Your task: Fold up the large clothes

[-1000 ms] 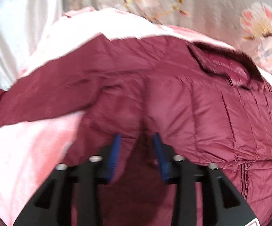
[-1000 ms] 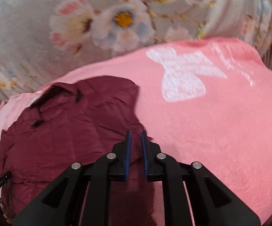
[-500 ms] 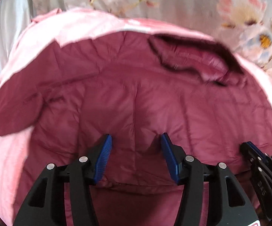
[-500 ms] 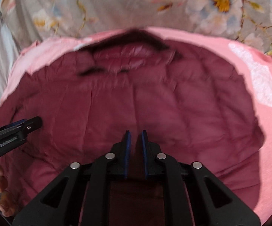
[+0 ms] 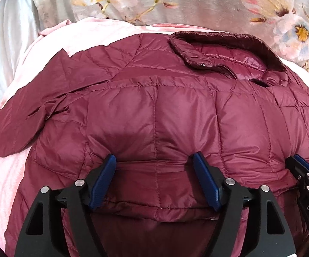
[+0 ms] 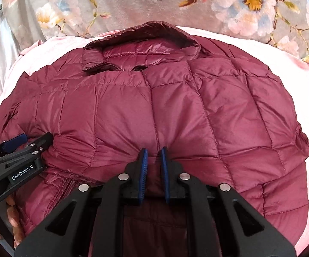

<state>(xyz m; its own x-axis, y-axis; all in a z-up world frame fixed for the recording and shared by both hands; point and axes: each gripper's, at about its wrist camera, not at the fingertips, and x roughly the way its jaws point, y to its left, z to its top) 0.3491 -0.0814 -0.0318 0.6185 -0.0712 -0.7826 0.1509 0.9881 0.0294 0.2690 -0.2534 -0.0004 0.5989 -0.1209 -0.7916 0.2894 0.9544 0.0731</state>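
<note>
Maroon quilted jacket (image 5: pixel 154 115) spread on pink blanket (image 5: pixel 103 34) over the bed, collar (image 5: pixel 225 49) toward the far edge by floral fabric (image 5: pixel 197 2), one sleeve (image 5: pixel 23 124) trailing to the left edge. Near hem folded up over the body. Left claw (image 5: pixel 154 180) at the fold's near edge, jaws opening, pads off the cloth. Right claw (image 6: pixel 153 171) nearly closed, pinching a ridge of jacket fabric at the folded hem.

Home bedroom: pink blanket (image 5: pixel 47 42) over floral bedding (image 6: pixel 133 2), white sheet (image 5: pixel 8 21) alongside.
</note>
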